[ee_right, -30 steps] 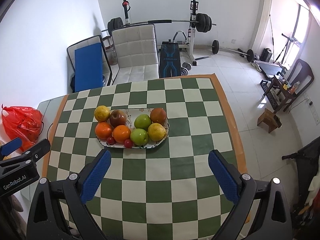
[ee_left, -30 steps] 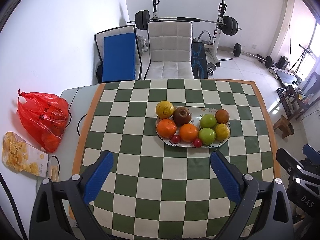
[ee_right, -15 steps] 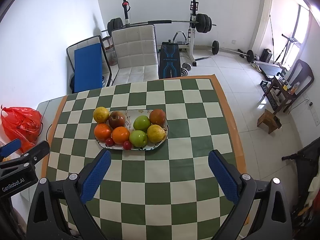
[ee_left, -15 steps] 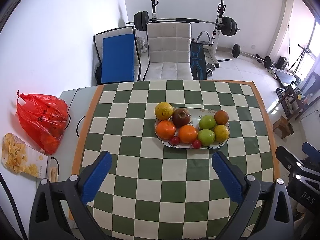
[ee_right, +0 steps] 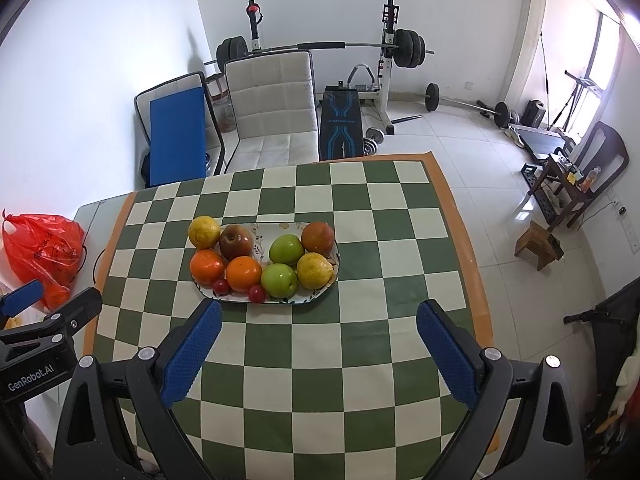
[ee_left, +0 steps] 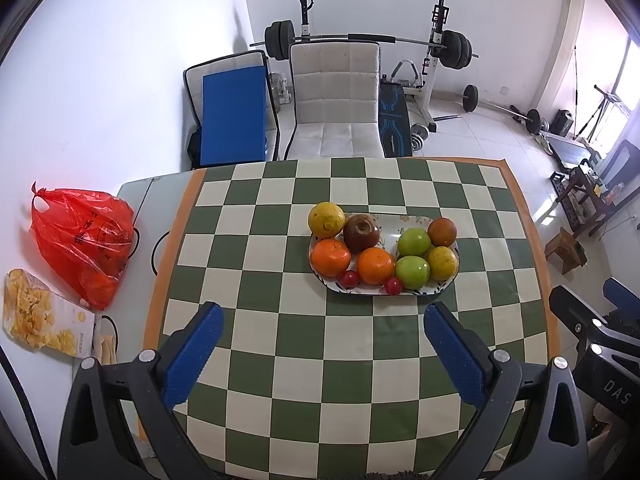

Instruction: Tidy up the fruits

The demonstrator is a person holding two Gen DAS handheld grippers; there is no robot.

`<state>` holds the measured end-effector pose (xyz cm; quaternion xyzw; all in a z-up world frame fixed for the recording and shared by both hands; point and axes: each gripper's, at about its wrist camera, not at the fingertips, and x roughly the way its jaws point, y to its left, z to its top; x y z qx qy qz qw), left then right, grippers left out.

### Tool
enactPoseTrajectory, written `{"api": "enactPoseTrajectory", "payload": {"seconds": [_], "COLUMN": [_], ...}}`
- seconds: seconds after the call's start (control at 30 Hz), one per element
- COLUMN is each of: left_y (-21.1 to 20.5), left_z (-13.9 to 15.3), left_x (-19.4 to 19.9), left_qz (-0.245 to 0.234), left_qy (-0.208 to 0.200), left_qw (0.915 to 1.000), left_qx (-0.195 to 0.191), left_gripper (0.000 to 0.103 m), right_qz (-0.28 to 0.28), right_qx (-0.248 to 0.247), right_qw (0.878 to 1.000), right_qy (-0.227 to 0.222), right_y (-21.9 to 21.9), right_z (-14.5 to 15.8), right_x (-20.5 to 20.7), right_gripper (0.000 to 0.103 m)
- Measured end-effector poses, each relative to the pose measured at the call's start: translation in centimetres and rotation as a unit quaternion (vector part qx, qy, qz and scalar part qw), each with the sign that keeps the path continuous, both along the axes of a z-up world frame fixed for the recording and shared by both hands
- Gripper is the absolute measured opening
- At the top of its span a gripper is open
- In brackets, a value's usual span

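Note:
An oval patterned plate (ee_left: 404,222) (ee_right: 276,230) sits mid-table on the green checked cloth, loaded with fruit. On it lie a yellow citrus (ee_left: 326,219), a dark red apple (ee_left: 361,232), two oranges (ee_left: 331,257), two green apples (ee_left: 413,241), a yellow pear (ee_right: 314,270), a red-orange fruit (ee_left: 441,231) and two small red fruits (ee_left: 350,278). My left gripper (ee_left: 320,320) hovers open above the near side of the table, nothing between its blue pads. My right gripper (ee_right: 318,318) is open too, just short of the plate's near rim.
A red plastic bag (ee_left: 84,240) and a snack box (ee_left: 40,316) lie on the grey surface left of the table. Behind the table stand a white chair (ee_left: 334,100), a blue-padded chair (ee_left: 232,116) and a barbell rack (ee_left: 436,52). The floor drops away on the right.
Both views have shifted slightly, so the plate sits a touch higher and further from the fingers. Both grippers stay open and the fruit has not moved.

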<state>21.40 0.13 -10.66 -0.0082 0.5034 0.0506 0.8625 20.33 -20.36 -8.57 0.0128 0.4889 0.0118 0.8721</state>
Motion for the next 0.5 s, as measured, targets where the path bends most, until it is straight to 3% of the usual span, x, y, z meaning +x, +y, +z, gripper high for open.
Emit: {"api": "enactPoseTrajectory", "payload": {"seconds": [0.5], "left_y": [0.04], "left_z": [-0.72], "left_x": [0.05], "left_qz": [-0.010], "left_qy": [0.007], "left_qw": [0.9999], "left_qx": [-0.005], "left_gripper": [0.103], "right_qz": [0.005], "right_qx": [-0.002], "right_qw": [1.000], "right_qy": [0.002], "right_y": [0.29], "right_z": [-0.07], "right_x": [0.24], "right_gripper": [0.100]}}
